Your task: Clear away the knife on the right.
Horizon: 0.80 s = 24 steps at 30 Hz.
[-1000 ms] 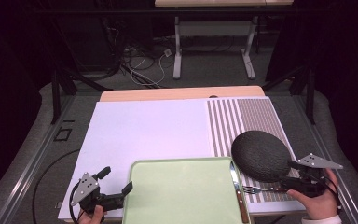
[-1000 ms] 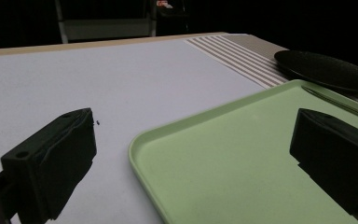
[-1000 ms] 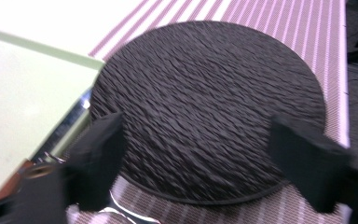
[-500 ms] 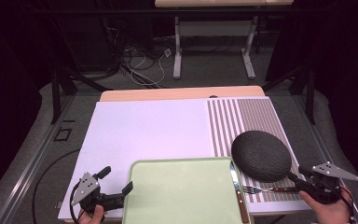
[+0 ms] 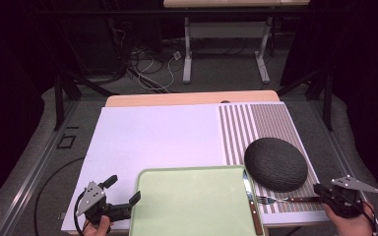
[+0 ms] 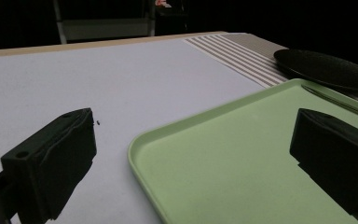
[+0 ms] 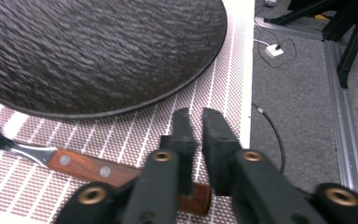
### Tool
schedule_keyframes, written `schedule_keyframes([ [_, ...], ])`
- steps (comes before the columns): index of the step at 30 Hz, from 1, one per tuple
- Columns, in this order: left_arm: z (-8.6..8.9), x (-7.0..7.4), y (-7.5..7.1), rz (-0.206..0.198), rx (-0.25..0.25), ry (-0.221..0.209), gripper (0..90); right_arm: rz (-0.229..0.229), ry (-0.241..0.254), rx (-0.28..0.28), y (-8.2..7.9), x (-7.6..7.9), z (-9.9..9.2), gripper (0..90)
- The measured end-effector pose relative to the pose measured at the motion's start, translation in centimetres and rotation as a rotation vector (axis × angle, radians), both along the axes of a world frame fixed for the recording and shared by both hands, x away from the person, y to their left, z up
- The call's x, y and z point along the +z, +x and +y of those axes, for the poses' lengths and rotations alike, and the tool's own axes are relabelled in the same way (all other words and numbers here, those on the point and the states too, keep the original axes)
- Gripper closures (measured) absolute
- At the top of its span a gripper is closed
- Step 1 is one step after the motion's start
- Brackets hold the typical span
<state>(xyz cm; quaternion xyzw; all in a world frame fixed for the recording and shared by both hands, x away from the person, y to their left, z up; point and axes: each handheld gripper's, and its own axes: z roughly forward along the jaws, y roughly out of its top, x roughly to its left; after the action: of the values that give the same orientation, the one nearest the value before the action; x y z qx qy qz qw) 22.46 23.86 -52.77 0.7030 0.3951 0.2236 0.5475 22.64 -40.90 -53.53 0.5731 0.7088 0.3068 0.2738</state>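
Note:
A dark round plate (image 5: pixel 275 163) lies on the striped placemat (image 5: pixel 256 123). In front of it rests a fork (image 5: pixel 275 199) with a wooden handle (image 7: pixel 88 168). My right gripper (image 5: pixel 319 188) sits at the handle's outer end. Its jaws have just been closing and now stand shut (image 7: pixel 198 114) above the handle, with nothing seen between the tips. A pale green tray (image 5: pixel 192 201) lies at the near edge. My left gripper (image 5: pixel 124 189) is open, and its jaws (image 6: pixel 193 130) straddle the tray's near-left corner (image 6: pixel 223 154) without touching it.
A knife (image 5: pixel 251 201) lies along the tray's right rim. A white mat (image 5: pixel 152 137) covers the table's left and middle. The table's right edge drops to grey floor with cables (image 7: pixel 270 121) just beside my right gripper.
My right gripper has slid right along the fork handle toward the table's edge, and its jaws have closed. The left gripper has kept still.

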Motion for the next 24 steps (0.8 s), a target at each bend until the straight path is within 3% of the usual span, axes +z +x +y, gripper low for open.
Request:
schedule_keyframes([
  [14,0.2,0.0,0.2,0.000,-0.004,-0.017,0.4,0.089,0.001,-0.016,-0.2,-1.0,-0.2,90.0],
  [24,0.0,0.0,0.1,0.000,-0.007,-0.007,0.4,0.100,-0.008,0.010,-1.4,-1.1,0.2,90.0],
])
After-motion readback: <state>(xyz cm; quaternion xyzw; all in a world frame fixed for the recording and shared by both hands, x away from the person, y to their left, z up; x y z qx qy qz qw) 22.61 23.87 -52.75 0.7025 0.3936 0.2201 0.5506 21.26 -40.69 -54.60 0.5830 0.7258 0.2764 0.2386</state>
